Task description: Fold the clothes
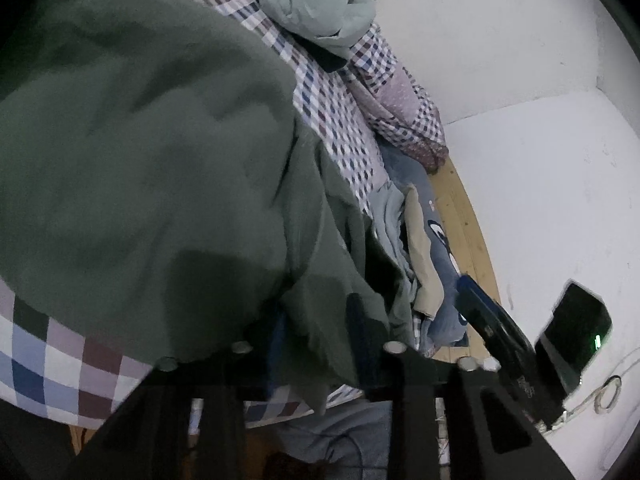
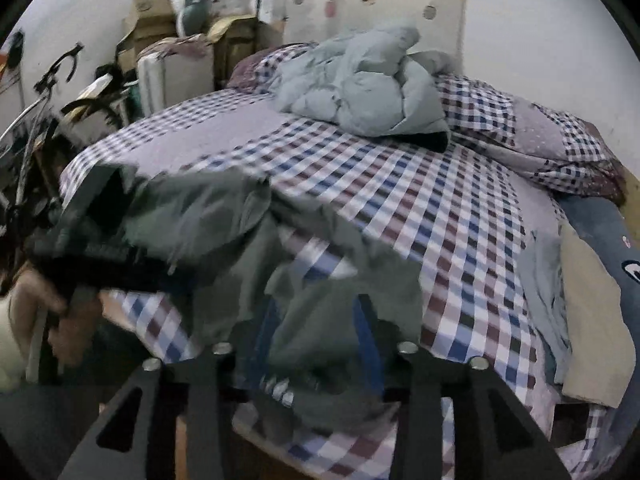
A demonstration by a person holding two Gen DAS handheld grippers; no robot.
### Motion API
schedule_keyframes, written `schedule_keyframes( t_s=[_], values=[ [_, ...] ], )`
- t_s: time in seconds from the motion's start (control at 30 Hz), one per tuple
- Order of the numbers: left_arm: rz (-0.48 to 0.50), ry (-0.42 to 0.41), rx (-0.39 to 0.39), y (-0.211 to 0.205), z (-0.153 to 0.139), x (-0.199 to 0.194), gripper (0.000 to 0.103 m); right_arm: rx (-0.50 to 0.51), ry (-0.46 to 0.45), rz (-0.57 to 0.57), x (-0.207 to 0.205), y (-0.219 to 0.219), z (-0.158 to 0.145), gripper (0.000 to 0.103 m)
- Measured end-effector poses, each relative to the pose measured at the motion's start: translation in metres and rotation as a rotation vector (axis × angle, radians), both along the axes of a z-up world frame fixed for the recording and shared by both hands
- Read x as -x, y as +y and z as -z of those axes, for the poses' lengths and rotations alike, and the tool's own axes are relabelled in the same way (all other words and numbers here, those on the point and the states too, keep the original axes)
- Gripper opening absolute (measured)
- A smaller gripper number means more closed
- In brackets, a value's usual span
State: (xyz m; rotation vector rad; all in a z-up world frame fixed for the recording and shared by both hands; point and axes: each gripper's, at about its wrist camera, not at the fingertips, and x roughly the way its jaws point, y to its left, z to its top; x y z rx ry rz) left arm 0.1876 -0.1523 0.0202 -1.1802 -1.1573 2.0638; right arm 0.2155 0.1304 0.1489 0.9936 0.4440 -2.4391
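In the left wrist view, we are looking along the left hand-held gripper (image 1: pixel 316 320) at a green garment (image 1: pixel 132 152), which is spreading over most of the checked bed sheet (image 1: pixel 340 128). A hanging fold of the green cloth is lying between the two fingers, and the gap there is looking narrow, so we are judging that this gripper is gripping the cloth near its edge. To the right, a small pile of other clothes (image 1: pixel 420 240) is waiting beside the wooden bed frame (image 1: pixel 468 220), and a crumpled pale quilt (image 1: pixel 316 0) is lying further up the bed.

In the right wrist view, we are seeing the right hand-held gripper (image 2: pixel 316 320) with its fingers standing apart. The green garment (image 2: pixel 208 216) is bunching loosely between them and is not pinched, so this gripper is open. The garment is lying at the near edge of the bed sheet (image 2: pixel 440 200), with the left gripper holding its other side at the left of the picture.

We are judging the garment to be soft, light and floppy; it is sagging wherever it is not held. We are advising to take it at two corners or along a hem, and to keep it stretched.
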Motion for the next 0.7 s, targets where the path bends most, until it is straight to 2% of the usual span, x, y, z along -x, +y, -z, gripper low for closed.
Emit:
schedule_keyframes(
  t_s=[0.23,0.5,0.7],
  values=[
    [0.007,0.016,0.021,0.006,-0.004,0.004,0.01,-0.041,-0.114,0.114,0.062,-0.018,0.014,0.049],
    [0.007,0.049,0.039,0.011,-0.013,0.005,0.01,-0.106,-0.321,0.205,0.107,-0.023,0.053,0.049],
    [0.008,0.078,0.053,0.013,-0.02,0.003,0.009,-0.185,-0.318,0.237,0.111,-0.026,0.056,0.046]
  ],
)
